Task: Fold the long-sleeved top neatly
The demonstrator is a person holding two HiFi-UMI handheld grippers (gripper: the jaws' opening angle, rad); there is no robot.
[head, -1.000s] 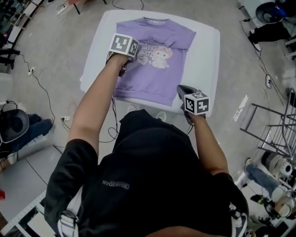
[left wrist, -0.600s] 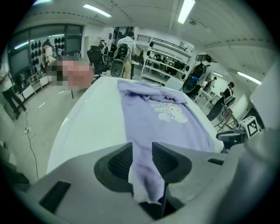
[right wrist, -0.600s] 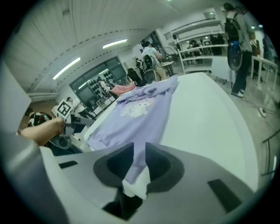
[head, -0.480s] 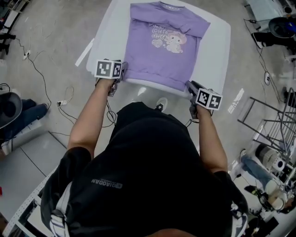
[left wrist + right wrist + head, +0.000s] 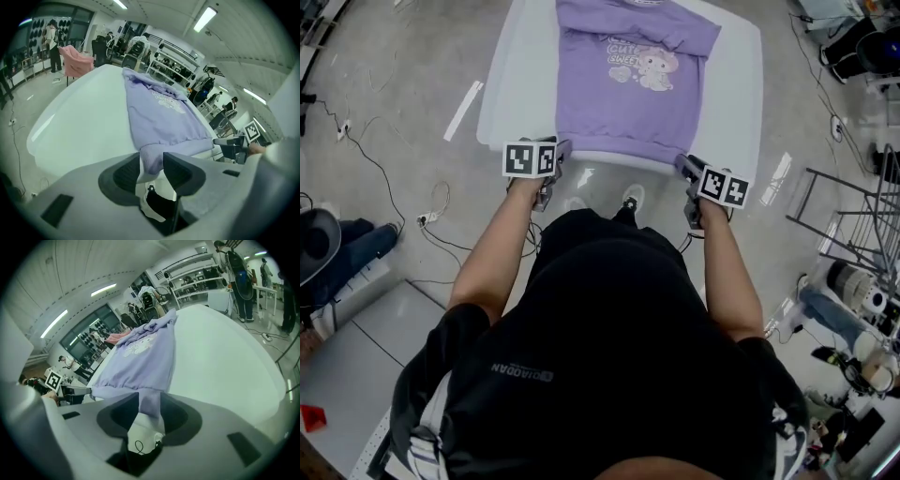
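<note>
Top (image 5: 630, 94) hem corners inside, L tongs (image 5: 151, 161) open, R tongs (image 5: 150, 403) opening

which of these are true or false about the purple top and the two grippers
The purple top lies on the white table. True.
Its cartoon print faces down. False: the print faces up.
The left gripper has a hem corner between its fingers. True.
The right gripper is at the collar. False: it is at the other hem corner, fingers opening, fabric between them.
</note>
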